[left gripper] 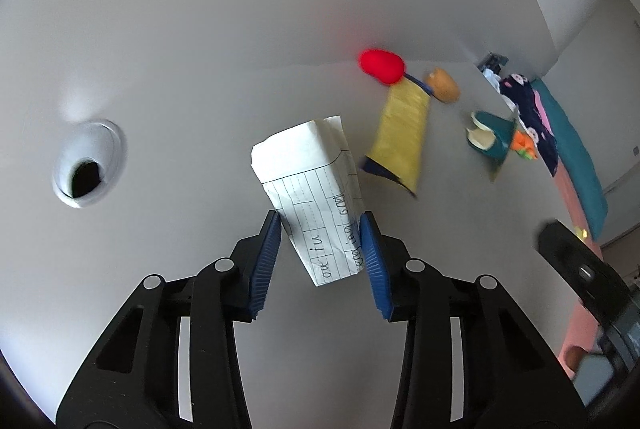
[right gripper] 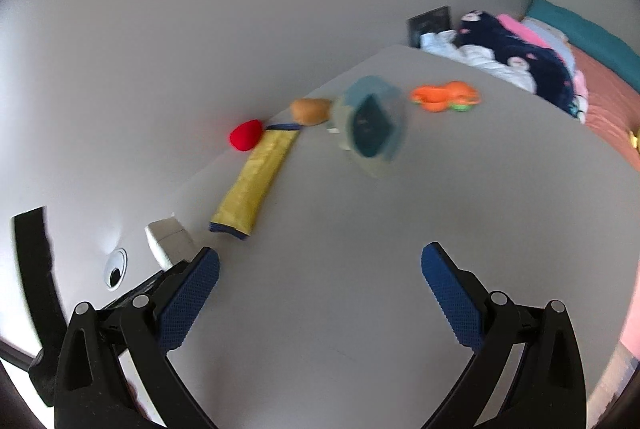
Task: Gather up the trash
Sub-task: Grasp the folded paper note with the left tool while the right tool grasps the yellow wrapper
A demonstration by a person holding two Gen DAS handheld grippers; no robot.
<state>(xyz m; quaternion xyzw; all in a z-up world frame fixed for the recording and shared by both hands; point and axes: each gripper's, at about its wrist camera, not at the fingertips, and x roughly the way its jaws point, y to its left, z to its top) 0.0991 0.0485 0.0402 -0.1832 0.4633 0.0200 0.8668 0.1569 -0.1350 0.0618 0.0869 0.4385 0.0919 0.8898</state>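
Grey tabletop fills both views, pale wall behind it. Far left of the left wrist view, a round cable hole sits in the surface. Centre frame, the left gripper has the folded paper between its blue pads; the right pad looks pressed on the sheet's edge, the left pad right at the other edge, jaws narrow. Handwriting on the lined sheet is only partly readable. Right of it lies a yellow packet, a red toy at its far end, a brown potato-like thing next along. Further right a teal object is blurred and hard to name, and bedding runs off the right edge. A black shape at lower right is cut off.

Over to the right wrist view: the paper shows at lower left, half hidden behind the gripper's left finger. The right gripper stands wide with nothing between its pads, only bare table. Upper middle, the teal thing is smeared by motion; an orange toy sits right of it.
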